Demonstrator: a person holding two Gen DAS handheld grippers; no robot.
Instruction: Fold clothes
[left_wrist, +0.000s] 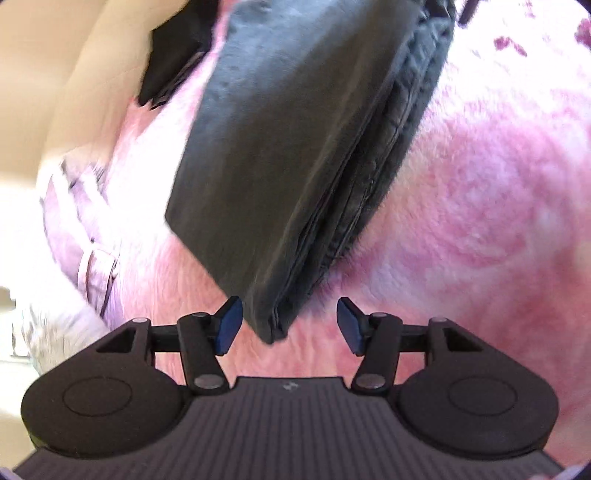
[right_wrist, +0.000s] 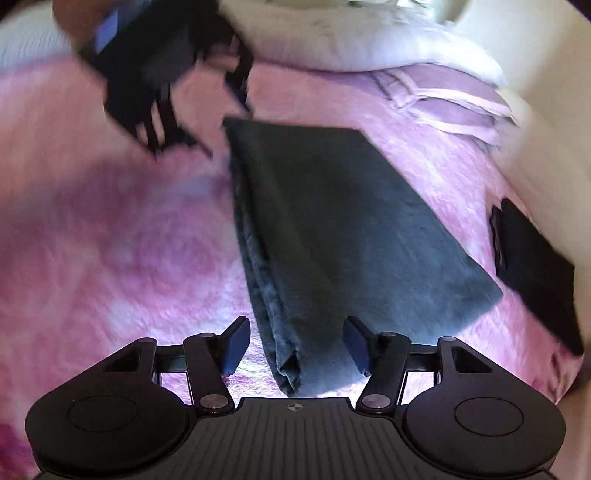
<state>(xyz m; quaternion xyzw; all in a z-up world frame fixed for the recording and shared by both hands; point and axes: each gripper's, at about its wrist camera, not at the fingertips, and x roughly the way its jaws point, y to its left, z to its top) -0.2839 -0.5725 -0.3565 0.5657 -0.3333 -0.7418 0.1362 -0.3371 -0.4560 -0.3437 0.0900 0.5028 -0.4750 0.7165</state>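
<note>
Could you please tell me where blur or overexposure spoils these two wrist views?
Left wrist view: the lilac garment and pink blanket near it wash out to white; the folded dark garment is fairly sharp. Right wrist view: the left hand-held gripper is motion-smeared, and the blanket's left side is soft.

Bright daylight, pink blanket (left_wrist: 480, 184) blown out in spots; motion blur, fisheye warp at edges.
</note>
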